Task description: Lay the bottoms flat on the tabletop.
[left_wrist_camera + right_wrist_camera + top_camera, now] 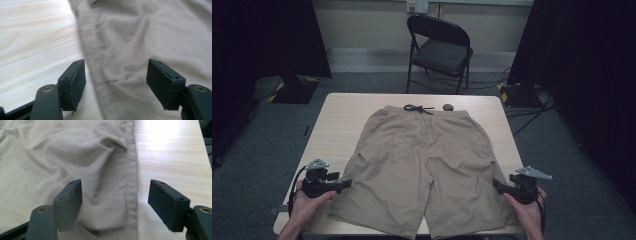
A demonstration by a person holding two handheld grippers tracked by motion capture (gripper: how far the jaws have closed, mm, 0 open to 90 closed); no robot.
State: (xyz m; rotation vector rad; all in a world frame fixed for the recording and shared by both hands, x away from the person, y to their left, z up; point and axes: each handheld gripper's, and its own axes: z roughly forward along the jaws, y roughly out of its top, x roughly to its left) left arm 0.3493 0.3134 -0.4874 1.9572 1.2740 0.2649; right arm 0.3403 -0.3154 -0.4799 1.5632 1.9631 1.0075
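Tan shorts (422,160) spread flat on light wood table (337,125), waistband and black drawstring (418,108) toward far edge, leg hems at near edge. Left gripper (346,185) at outer seam of left leg, jaws released, wide, fabric edge between them, no pinch. Right gripper (496,184) at outer seam of right leg, released too, hem between pads, untouched. Small dark round object (448,107) by waistband. Folding chair (439,47) beyond table.

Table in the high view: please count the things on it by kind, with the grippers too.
Khaki shorts: 1
Small dark round object beside the waistband: 1
Grippers, left gripper and right gripper, both open: 2
Total: 4
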